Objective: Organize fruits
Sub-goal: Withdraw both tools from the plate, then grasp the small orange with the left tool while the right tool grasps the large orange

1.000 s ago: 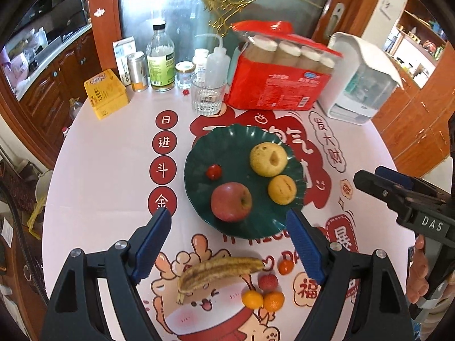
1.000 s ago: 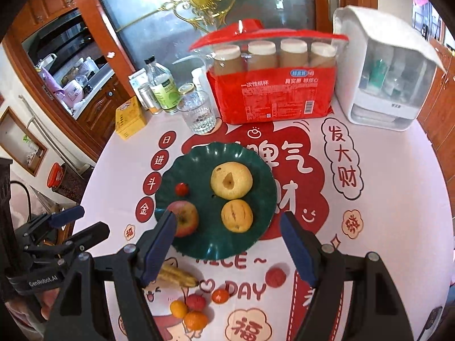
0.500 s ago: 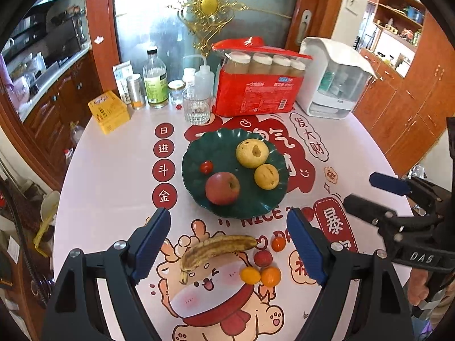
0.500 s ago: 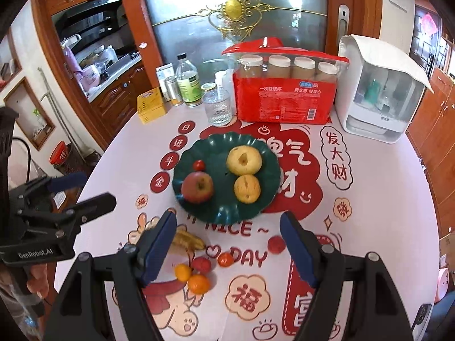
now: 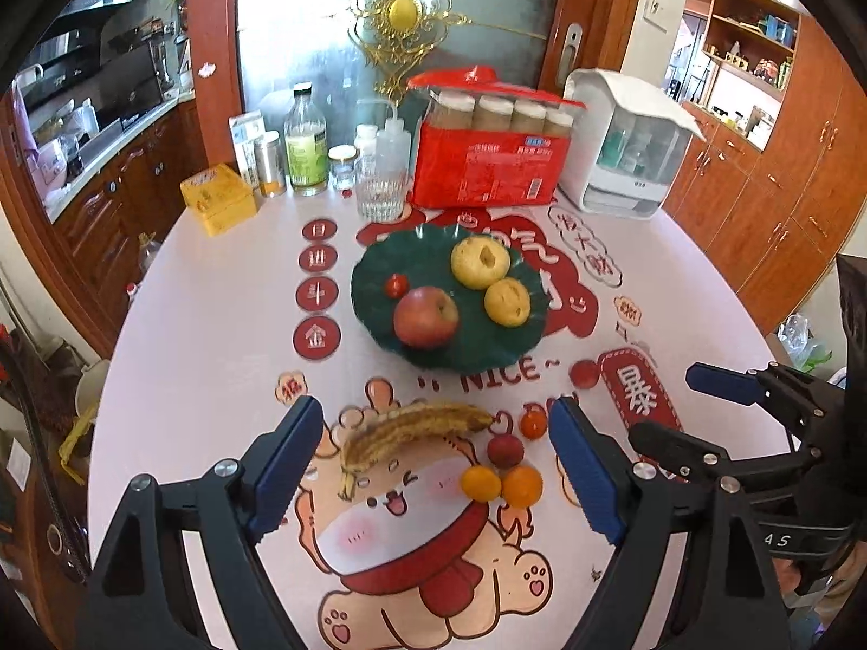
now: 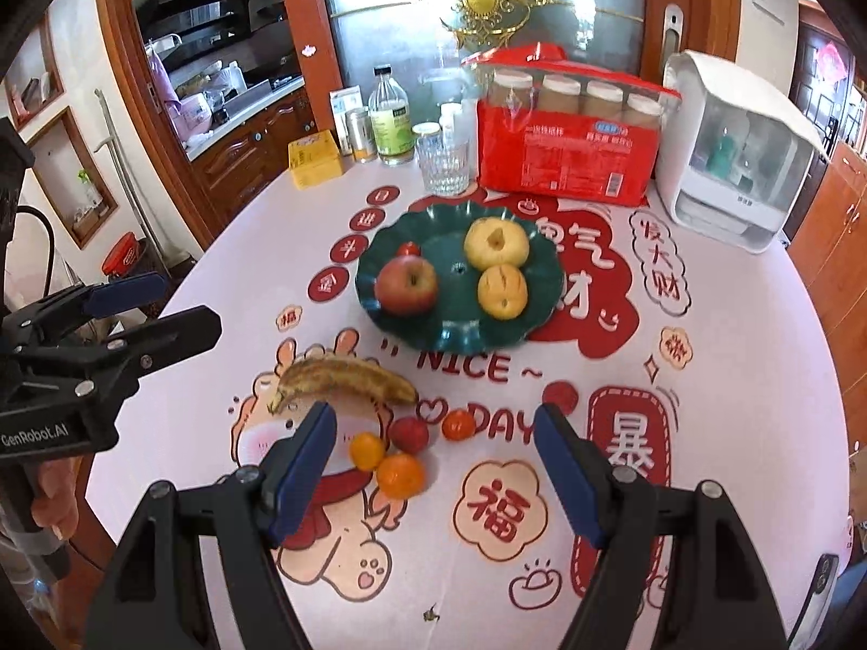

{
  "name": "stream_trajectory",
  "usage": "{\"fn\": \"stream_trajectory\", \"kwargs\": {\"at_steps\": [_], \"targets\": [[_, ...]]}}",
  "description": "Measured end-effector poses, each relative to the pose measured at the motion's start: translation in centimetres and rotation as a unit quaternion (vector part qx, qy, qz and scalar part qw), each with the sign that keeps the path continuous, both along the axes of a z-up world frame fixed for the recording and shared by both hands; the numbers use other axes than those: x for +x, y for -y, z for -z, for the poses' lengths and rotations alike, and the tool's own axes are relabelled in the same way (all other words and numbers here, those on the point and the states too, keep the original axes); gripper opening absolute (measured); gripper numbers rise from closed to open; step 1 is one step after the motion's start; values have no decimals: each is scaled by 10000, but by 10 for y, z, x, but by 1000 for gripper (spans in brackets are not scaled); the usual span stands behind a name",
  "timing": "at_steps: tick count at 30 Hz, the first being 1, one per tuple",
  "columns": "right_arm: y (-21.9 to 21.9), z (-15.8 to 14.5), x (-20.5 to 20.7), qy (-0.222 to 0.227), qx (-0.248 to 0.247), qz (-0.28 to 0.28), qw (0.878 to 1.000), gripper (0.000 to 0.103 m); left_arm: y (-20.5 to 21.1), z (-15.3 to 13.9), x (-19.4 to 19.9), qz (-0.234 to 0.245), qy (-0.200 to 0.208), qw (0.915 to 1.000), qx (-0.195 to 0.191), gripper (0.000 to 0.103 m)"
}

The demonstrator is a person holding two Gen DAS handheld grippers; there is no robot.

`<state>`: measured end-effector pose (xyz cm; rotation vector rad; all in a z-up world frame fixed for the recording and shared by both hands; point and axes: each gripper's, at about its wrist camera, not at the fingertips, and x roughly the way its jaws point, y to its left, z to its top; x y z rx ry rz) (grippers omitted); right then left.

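Left gripper: the left gripper (image 5: 433, 466) stood at the bottom of the left wrist view, its jaws spread and opening wider, grasping nothing; the blue pads (image 5: 284, 468) were above the cloth, clear of every fruit.
Right gripper: the right gripper (image 6: 431, 471) filled the bottom of the right wrist view, jaws released and apart, nothing between the pads.
Plate: a dark green plate (image 6: 455, 271) with a scalloped rim sat at the centre of the frame on the printed tablecloth (image 6: 731, 379).
Fruit on plate: a red apple (image 6: 406, 284) lay at the plate's left, a small red tomato (image 6: 409, 249) just above it, a large yellow pear (image 6: 496, 242) at upper right and a smaller yellow pear (image 6: 502, 291) just below that.
Fruit off plate: a brown-spotted banana (image 6: 341, 376) lay below the plate; right of it were a red fruit (image 6: 410, 434), a small orange tomato (image 6: 458, 425), and two oranges (image 6: 387, 463) touching each other.
Stray fruit: another red fruit (image 6: 559, 396) lay apart, lower right of the plate.
Background: a drinking glass (image 6: 443, 165) and a red pack of cups (image 6: 569, 149) stood in the upper part of the frame, a white box (image 6: 737, 146) at upper right.
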<state>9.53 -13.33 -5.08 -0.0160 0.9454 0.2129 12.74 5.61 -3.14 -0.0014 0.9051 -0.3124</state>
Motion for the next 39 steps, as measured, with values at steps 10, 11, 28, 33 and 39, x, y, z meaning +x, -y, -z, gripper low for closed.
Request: {"fn": "stream_trajectory", "kwargs": {"at_steps": [10,11,28,33,39], "targets": [[6,48,-20,-393,129,111,9991,76,6,61,-17,-16,-497,9987,98,84],[7,52,-21,-429,133,111,9989,76,6,66,-18,-18,-527,9985,139,84],[-17,122,-9,-579,-48,-346,9977,68,11,132,-9,-235,-998,9946,177,82],[-26,139,4,-609,-204,-544,9965,58,8,138,-2,-335,-1105,9933,107,82],[-32,153,11,-714,-100,-786,9943,48,9,146,6,-390,-1257,9913,-16,82]]}}
